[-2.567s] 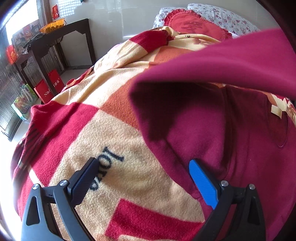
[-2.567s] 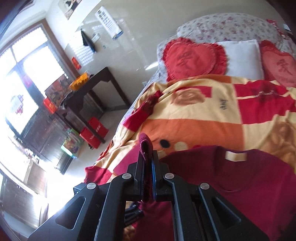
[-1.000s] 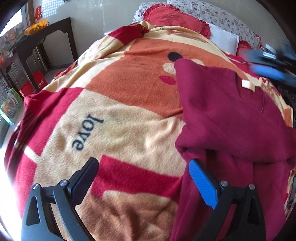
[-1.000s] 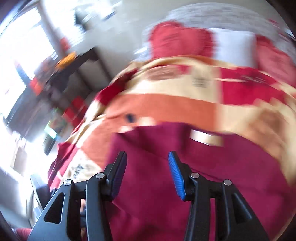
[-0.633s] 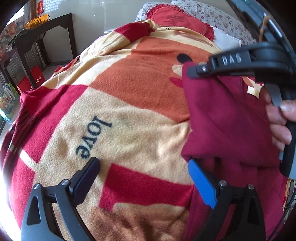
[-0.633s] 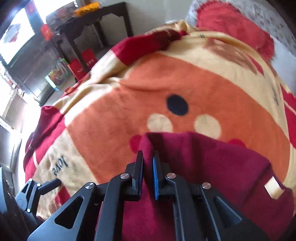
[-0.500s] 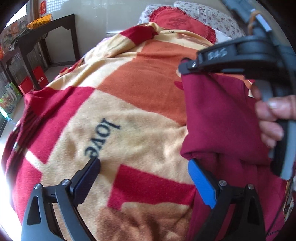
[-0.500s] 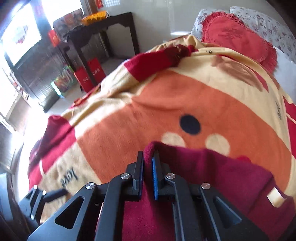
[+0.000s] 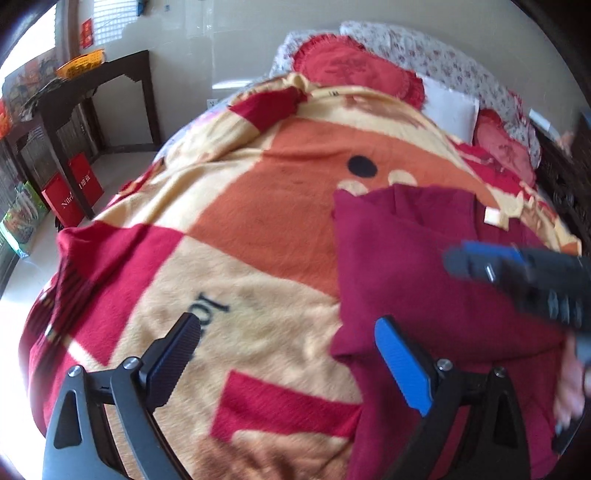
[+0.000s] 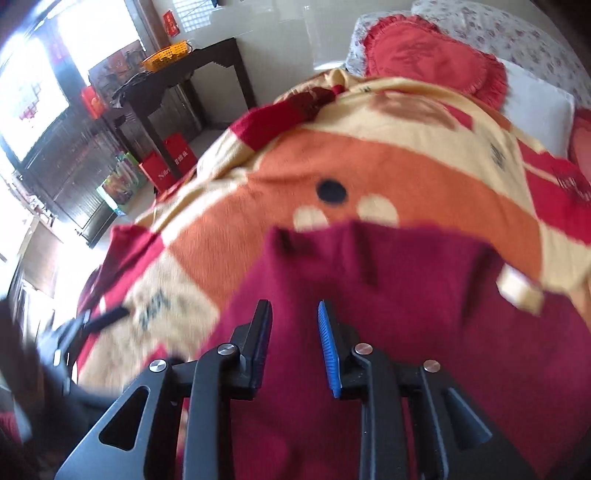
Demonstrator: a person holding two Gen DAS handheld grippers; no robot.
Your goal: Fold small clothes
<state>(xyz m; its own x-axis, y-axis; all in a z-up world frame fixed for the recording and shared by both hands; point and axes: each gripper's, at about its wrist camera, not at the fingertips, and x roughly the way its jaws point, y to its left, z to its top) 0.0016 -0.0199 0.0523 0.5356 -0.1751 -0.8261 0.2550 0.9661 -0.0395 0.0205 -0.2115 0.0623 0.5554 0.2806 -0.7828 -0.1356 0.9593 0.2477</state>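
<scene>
maroon top [image 10: 424, 314] flat on blanket [image 9: 236, 206]; right claw [image 10: 295, 347] just opening, empty.

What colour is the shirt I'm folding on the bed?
Dark maroon red shirt, with a pale neck label; it shows best in the left wrist view.

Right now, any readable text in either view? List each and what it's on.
"lo": start of a dark word on the blanket, the rest hidden behind the left gripper.
"Nil…": white lettering on a red gift bag; rest unreadable.
Blanket's dark print near the pillows: too blurred.
Red wall sign: too small.
Sweater's neck label: blank or illegible.
</scene>
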